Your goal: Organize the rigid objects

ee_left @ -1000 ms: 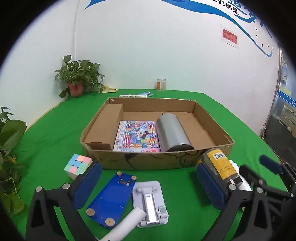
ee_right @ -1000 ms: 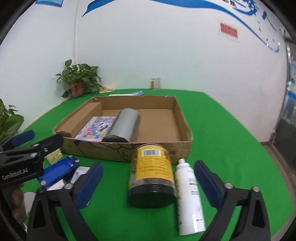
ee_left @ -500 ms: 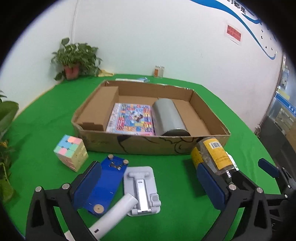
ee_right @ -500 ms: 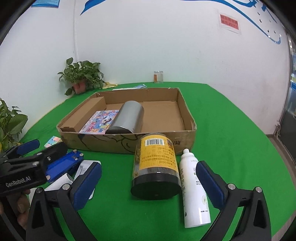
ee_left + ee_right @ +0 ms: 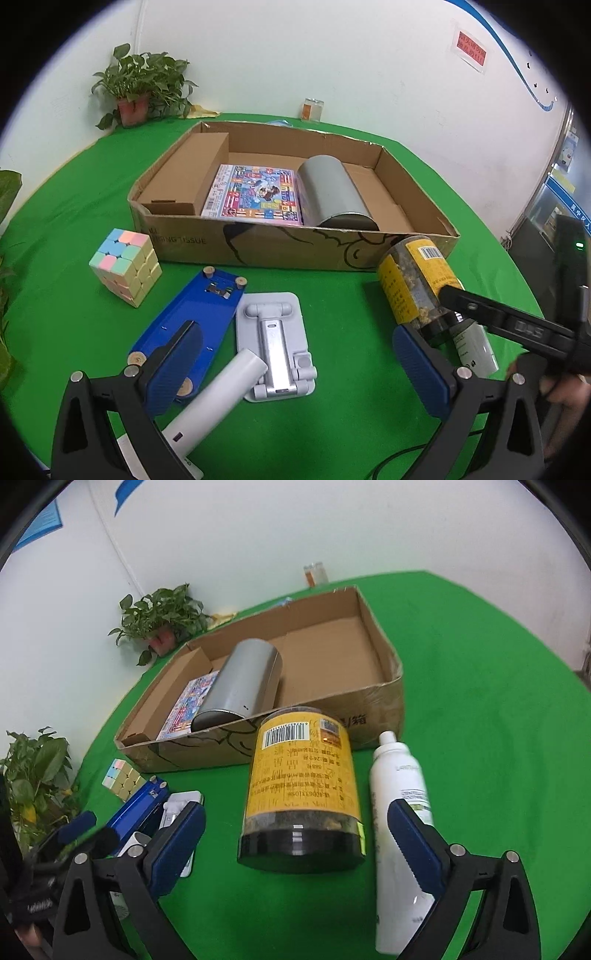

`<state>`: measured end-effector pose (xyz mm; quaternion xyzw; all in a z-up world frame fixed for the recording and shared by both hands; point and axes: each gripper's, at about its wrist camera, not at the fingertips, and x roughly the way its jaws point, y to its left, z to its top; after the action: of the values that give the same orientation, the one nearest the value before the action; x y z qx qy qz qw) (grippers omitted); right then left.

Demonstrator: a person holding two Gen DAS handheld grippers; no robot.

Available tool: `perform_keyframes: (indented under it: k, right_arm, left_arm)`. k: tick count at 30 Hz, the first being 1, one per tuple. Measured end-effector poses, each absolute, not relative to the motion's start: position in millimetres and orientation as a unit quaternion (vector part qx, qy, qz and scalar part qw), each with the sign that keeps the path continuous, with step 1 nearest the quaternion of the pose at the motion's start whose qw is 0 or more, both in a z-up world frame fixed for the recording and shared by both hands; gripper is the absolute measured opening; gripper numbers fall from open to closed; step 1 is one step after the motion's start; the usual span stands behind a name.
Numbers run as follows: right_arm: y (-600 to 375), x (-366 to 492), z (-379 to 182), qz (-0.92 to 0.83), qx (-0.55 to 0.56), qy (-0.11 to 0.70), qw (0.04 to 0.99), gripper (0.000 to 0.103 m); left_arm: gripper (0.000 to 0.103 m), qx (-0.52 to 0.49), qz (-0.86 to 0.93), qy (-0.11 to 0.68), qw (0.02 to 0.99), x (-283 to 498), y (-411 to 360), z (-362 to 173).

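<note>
A cardboard box (image 5: 280, 243) (image 5: 376, 701) on the green table holds a small carton, a colourful book (image 5: 255, 195) and a grey cylinder (image 5: 332, 195) (image 5: 240, 683). In front of it lie a pastel cube (image 5: 125, 266), a blue plate (image 5: 192, 317), a grey phone stand (image 5: 277, 354) and a white tube (image 5: 218, 395). My left gripper (image 5: 299, 373) is open above the stand and tube. My right gripper (image 5: 295, 842) is open around the lid end of a yellow-label jar (image 5: 303, 794) (image 5: 413, 284). A white spray bottle (image 5: 399, 830) lies right of the jar.
Potted plants (image 5: 140, 88) (image 5: 37, 775) stand at the far left and left edge. A small glass jar (image 5: 312, 109) sits by the back wall. The right gripper's body (image 5: 517, 325) shows in the left wrist view beside the yellow-label jar.
Both grippers have tilted down and come closer to the table. The right one has advanced over the yellow-label jar. The left now looks down on the stand and tube. Nothing is grasped.
</note>
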<state>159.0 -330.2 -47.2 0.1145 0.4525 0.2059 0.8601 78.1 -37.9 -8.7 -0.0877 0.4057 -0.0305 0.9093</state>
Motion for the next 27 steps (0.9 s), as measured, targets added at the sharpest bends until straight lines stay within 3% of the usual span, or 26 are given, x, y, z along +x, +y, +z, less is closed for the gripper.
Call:
perform_keyframes:
  k: [1, 2, 9, 14, 16, 18, 22, 27]
  right_arm:
    - [-328.7, 162.1, -52.2, 0.204, 0.115, 0.463, 0.855, 0.08]
    - [-327.0, 164.5, -57.9, 0.207, 0.117, 0.474, 0.848, 0.076]
    - [-320.2, 110.6, -57.2, 0.218, 0.035, 0.454, 0.864, 0.076]
    - [-315.4, 58.5, -53.5, 0.212, -0.024, 0.435, 0.875, 0.077]
    - [-309.3, 47.7, -52.8, 0.219, -0.028, 0.442, 0.869, 0.093]
    - [-306.1, 33.0, -46.3, 0.278, -0.01, 0.433, 0.857, 0.098]
    - [-330.8, 34.2, -33.4, 0.294, 0.067, 0.417, 0.857, 0.098]
    - [-350.4, 66.1, -57.7, 0.297, 0.175, 0.487, 0.802, 0.094]
  left_arm:
    - [0.102, -0.091, -0.034, 0.409, 0.907, 78.4, -37.3, -9.2]
    - [0.102, -0.094, -0.037, 0.411, 0.906, 78.6, -36.8, -9.9]
    - [0.102, -0.183, -0.126, 0.442, 0.869, 82.9, -34.3, -22.7]
    - [0.102, -0.233, -0.195, 0.465, 0.832, 86.6, -46.8, -31.5]
    - [0.102, -0.235, -0.213, 0.481, 0.817, 87.1, -55.5, -36.0]
    - [0.102, -0.243, -0.238, 0.491, 0.802, 85.0, -60.6, -39.5]
    - [0.102, -0.267, -0.239, 0.504, 0.786, 86.3, -60.3, -47.0]
    - [0.101, -0.268, -0.233, 0.522, 0.776, 97.9, -67.1, -55.2]
